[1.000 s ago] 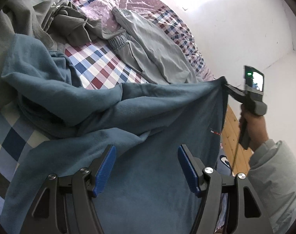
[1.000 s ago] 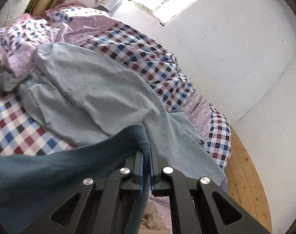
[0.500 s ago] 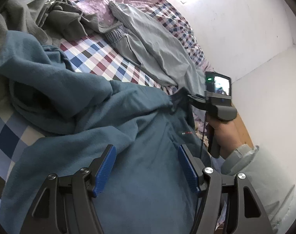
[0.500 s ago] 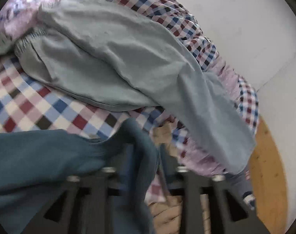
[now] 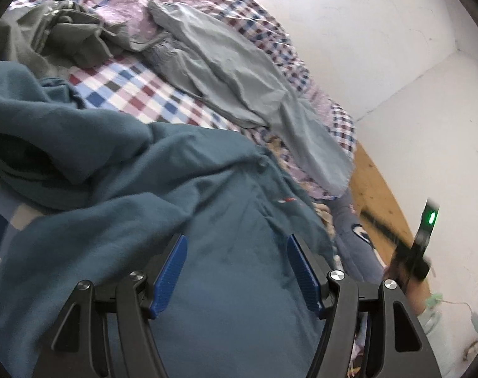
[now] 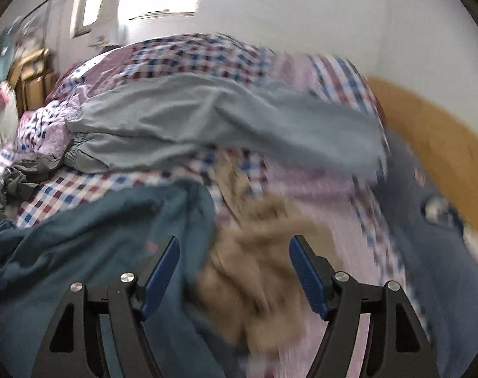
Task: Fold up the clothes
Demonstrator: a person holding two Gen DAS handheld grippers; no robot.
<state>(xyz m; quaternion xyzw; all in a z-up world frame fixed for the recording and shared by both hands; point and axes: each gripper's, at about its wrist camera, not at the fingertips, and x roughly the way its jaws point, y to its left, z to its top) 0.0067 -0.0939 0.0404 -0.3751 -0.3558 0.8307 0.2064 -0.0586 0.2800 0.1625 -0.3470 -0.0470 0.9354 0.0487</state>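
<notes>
- blue garment lay crumpled on the checked bedspread, near corner hanging at the bed edge, nothing gripping it.
- risk (my guess): it slides off toward the floor, or snags the grey trousers just beyond, since cloth was loose w/ no hold.
- left gripper hovered low over it, jaws spread wide, empty.
- right gripper also gaping, empty, off to the side; view blurred.

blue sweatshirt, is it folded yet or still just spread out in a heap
Not folded. The blue sweatshirt lies loose and rumpled on the checked bedspread, bunched up at its far left, and neither open gripper grips it.
</notes>
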